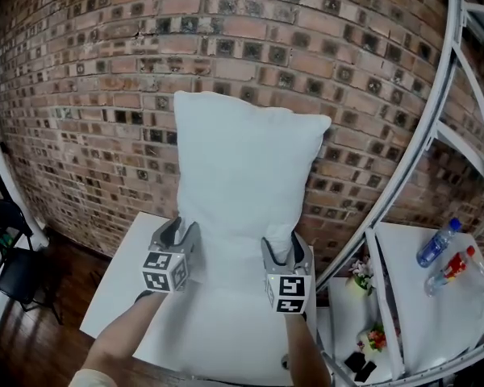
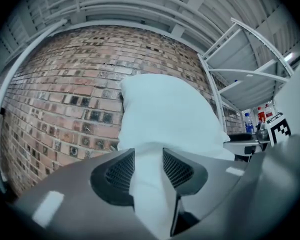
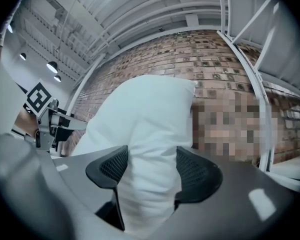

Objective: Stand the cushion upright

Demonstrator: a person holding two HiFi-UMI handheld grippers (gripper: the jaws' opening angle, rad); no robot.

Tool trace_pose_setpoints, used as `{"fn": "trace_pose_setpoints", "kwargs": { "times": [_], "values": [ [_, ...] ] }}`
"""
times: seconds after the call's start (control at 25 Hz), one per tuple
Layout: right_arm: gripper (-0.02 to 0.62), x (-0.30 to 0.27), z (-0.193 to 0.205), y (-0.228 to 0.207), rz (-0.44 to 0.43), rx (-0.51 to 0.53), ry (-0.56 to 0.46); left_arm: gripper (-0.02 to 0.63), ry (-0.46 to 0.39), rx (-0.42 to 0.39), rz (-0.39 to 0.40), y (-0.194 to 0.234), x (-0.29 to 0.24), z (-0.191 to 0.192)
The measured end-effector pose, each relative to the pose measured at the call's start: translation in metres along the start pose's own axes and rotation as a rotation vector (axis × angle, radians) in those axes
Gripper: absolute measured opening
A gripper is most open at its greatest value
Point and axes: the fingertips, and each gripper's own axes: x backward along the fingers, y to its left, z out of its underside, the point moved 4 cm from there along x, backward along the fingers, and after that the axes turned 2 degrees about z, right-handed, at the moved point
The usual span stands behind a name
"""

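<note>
A white cushion [image 1: 242, 176] stands upright on the white table [image 1: 125, 276] and leans back against the brick wall [image 1: 89, 95]. My left gripper [image 1: 181, 230] is at its lower left edge. In the left gripper view the cushion [image 2: 165, 114] narrows to a fold pinched between that gripper's [image 2: 148, 166] pads. My right gripper [image 1: 286, 247] is at the lower right edge. In the right gripper view its jaws [image 3: 151, 166] stand wide, and the cushion [image 3: 145, 129] bulges loosely between them.
A curved white metal frame [image 1: 419, 160] rises on the right. Behind it, a white shelf carries a blue-capped bottle [image 1: 438, 243] and a red bottle [image 1: 456, 266]. Small flowers [image 1: 359, 274] sit beside the table. A black chair [image 1: 16, 264] stands on the wooden floor at left.
</note>
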Motion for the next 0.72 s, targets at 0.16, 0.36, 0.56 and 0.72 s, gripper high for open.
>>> {"fn": "trace_pose_setpoints", "kwargs": {
  "times": [0.16, 0.36, 0.56, 0.72],
  "values": [
    [0.299, 0.013, 0.0, 0.005, -0.023, 0.004, 0.012, 0.152, 0.008, 0.01, -0.018, -0.014, 0.015, 0.007],
    [0.29, 0.033, 0.001, 0.011, -0.05, 0.005, 0.026, 0.152, 0.001, 0.012, -0.039, -0.033, 0.037, 0.01],
    [0.255, 0.056, -0.003, 0.02, -0.081, 0.004, 0.029, 0.152, -0.01, 0.019, -0.06, -0.053, 0.061, 0.01],
    [0.235, 0.076, -0.005, 0.026, -0.103, -0.011, 0.03, 0.152, 0.0, 0.02, -0.072, -0.073, 0.08, 0.014]
  ]
}}
